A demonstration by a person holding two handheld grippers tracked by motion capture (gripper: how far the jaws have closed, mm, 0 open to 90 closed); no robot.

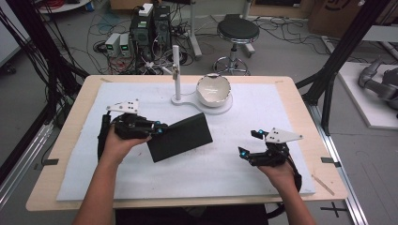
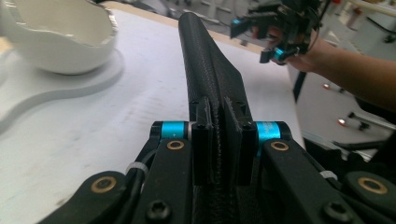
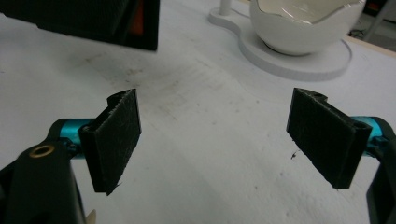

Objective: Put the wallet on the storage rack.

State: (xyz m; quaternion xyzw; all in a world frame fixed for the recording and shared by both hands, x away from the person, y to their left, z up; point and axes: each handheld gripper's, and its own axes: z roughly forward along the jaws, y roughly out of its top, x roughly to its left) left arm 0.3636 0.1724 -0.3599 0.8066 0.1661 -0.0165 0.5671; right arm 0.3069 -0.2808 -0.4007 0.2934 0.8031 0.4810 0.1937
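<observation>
While the high view is showing the left gripper [image 1: 158, 127] clamping one edge of a black wallet [image 1: 180, 137] above the white mat [image 1: 263, 108], pickup looks done, placement left. Left gripper view is showing jaws clenched on the wallet's [image 2: 205, 70] edge. Right gripper view is showing the right gripper [image 3: 217, 140] released, empty; wallet's [image 3: 93, 21] orange interior, possibly lining, is being cut off.

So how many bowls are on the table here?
1. The white bowl sits on the round end of the white stand base at the far middle of the table, beyond the black pouch. None looks hidden.
</observation>
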